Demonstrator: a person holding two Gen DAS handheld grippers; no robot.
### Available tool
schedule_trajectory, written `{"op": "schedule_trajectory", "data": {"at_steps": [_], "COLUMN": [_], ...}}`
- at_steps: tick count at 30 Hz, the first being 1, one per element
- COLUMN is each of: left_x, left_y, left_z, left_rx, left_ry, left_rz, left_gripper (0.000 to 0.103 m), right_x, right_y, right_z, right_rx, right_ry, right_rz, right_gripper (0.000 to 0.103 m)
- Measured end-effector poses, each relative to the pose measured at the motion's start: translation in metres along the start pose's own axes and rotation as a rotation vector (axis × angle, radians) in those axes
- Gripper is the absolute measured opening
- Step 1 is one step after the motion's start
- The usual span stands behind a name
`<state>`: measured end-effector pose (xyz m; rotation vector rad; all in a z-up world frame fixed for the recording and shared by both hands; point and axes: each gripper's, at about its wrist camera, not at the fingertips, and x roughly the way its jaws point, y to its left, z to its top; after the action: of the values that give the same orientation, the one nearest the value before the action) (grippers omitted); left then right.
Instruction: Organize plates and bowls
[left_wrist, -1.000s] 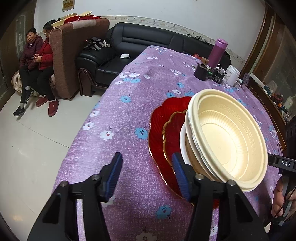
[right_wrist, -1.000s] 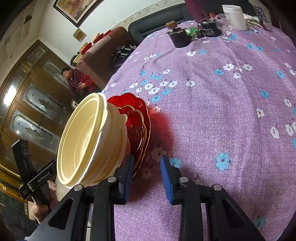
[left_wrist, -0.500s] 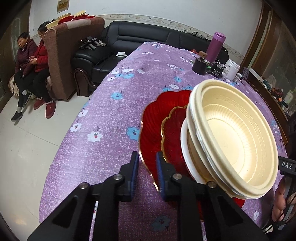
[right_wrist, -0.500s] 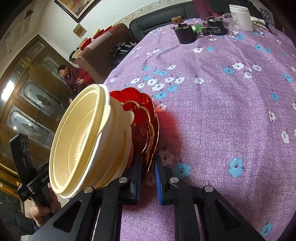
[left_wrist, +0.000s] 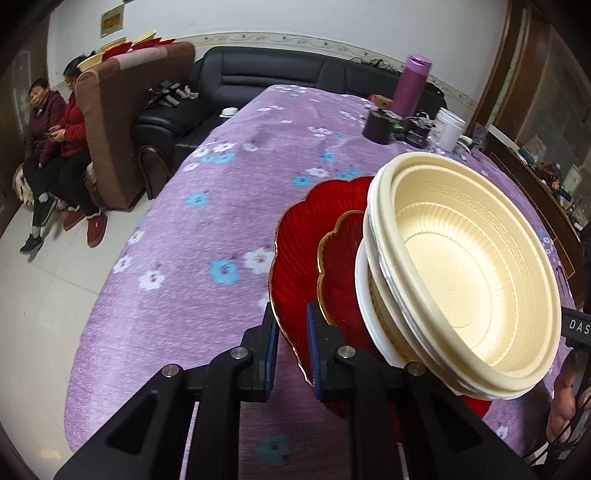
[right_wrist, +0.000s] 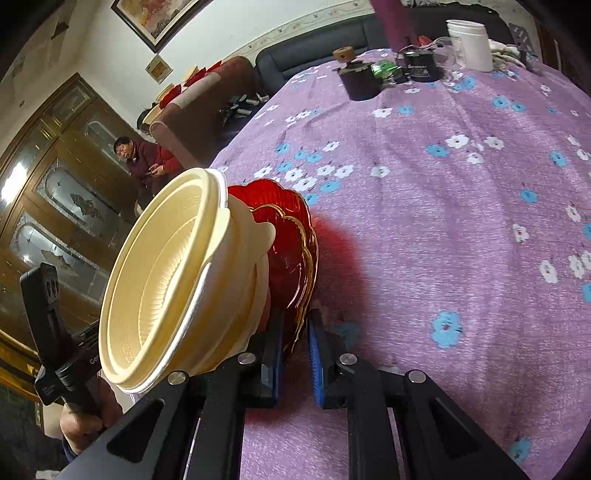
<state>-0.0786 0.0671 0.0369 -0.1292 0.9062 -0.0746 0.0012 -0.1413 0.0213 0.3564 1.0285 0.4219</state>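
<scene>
A stack of cream bowls (left_wrist: 461, 273) sits on a white dish, a small gold-rimmed red plate (left_wrist: 340, 266) and a large red plate (left_wrist: 299, 251). My left gripper (left_wrist: 291, 343) is shut on the large red plate's rim. In the right wrist view the same stack of bowls (right_wrist: 173, 280) and red plates (right_wrist: 291, 243) is tilted above the purple tablecloth. My right gripper (right_wrist: 297, 358) is shut on the red plates' rim on the opposite side.
The table has a purple flowered cloth (left_wrist: 236, 192). At its far end stand a purple flask (left_wrist: 410, 85), a dark cup (left_wrist: 378, 125) and a white tub (left_wrist: 448, 129). A black sofa (left_wrist: 280, 81) and two seated people (left_wrist: 55, 125) are beyond the table.
Both grippers closed from open onto the rim of the red plates. The stack has lifted and tilted off the tablecloth.
</scene>
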Motion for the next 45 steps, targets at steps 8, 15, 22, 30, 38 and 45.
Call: {"op": "schedule_trajectory", "data": {"at_steps": [8,15,22,30,38,45], "left_x": [0.011,0.034,0.058,0.065,0.072,0.075], "left_y": [-0.060,-0.121,-0.165,-0.189,-0.180,-0.179], "left_z": [0.011,0.017,0.015,0.009,0.011,0.012], "left_rx": [0.079,0.137,0.150,0.142,0.068,0.054], "left_ry": [0.004,0.035,0.052,-0.045,-0.003,0.006], "left_rz": [-0.033,-0.080,-0.078,-0.011,-0.071,-0.068], "left_gripper": [0.013,0.013,0.014,0.014,0.015,0.020], "right_x": [-0.037,-0.077,-0.099,-0.101,-0.099,-0.100], "right_y": [-0.035,-0.083,-0.125,-0.144,-0.148,-0.155], "right_z": [-0.004,-0.009,-0.015,-0.020,-0.028,-0.029], "right_rx": [0.049,0.136,0.210,0.214,0.188,0.214], "right_ry": [-0.063,-0.143,-0.192,-0.254,-0.349,-0.353], "right_rz": [-0.046,-0.105,-0.165,-0.213,-0.206,-0.154], "right_gripper": [0.014,0.014,0.014,0.014,0.016,0.017]}}
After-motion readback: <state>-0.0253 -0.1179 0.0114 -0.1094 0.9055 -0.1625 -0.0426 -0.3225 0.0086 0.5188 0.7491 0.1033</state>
